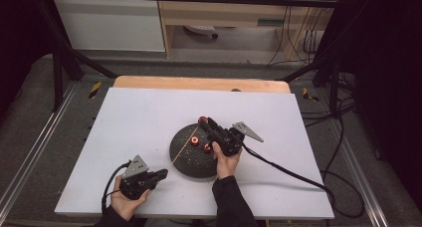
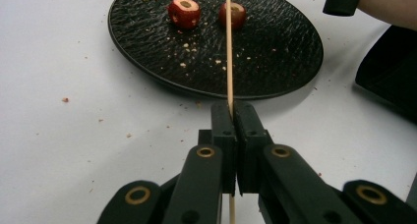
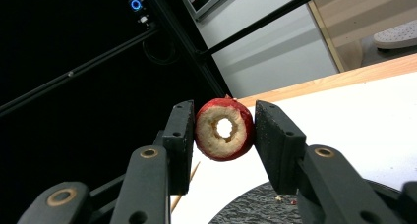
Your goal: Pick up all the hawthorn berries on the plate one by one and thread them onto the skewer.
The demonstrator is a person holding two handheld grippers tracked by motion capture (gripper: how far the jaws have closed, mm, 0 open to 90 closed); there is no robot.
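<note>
The right gripper (image 1: 204,121) held a red fruit piece (image 1: 202,120) between its jaws, above the far rim of a black plate (image 1: 185,160). Two more red pieces (image 1: 194,141) lay just below those jaws. The left gripper (image 1: 164,173) pinched a thin skewer (image 1: 181,148) running from its jaws toward the held piece.

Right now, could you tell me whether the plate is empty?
No, two red fruit pieces still lie on the black plate, beside the wooden stick.

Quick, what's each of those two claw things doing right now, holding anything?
Left gripper: shut on the thin wooden skewer.
Right gripper: shut on a red cored fruit piece, raised above the black plate.
</note>
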